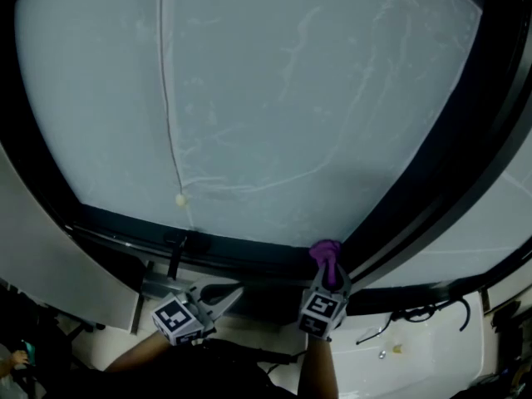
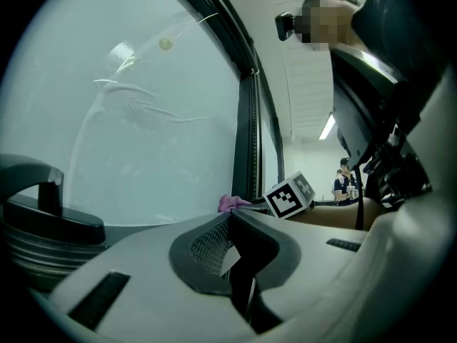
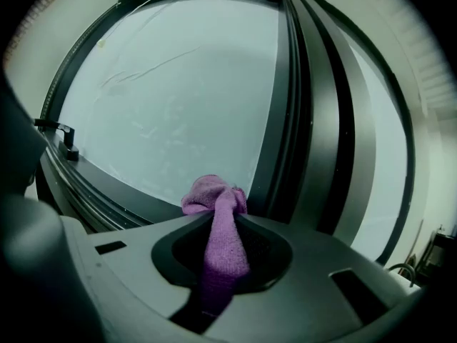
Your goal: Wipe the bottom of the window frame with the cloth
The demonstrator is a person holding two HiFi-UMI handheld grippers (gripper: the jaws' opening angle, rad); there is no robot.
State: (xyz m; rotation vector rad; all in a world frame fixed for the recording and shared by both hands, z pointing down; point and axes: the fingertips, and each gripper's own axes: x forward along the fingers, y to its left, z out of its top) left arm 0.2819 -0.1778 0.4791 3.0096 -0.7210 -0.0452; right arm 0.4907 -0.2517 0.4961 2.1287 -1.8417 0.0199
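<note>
The purple cloth (image 1: 326, 253) is pinched in my right gripper (image 1: 331, 274), which is shut on it. Its bunched end (image 3: 213, 195) sticks out past the jaws and sits at the dark bottom rail of the window frame (image 1: 249, 249), close to the vertical mullion (image 3: 307, 120). Whether it touches the rail I cannot tell. My left gripper (image 1: 231, 294) hangs lower left of the cloth, pointing right, jaws shut with nothing between them (image 2: 232, 219). From the left gripper view the cloth (image 2: 230, 203) and the right gripper's marker cube (image 2: 289, 197) lie just ahead.
Frosted glass (image 1: 274, 90) fills the frame. A thin cord with a bead (image 1: 180, 199) hangs before it. A dark window handle (image 3: 66, 145) sits on the bottom rail to the left. Black cables (image 1: 416, 314) lie on the white sill at right.
</note>
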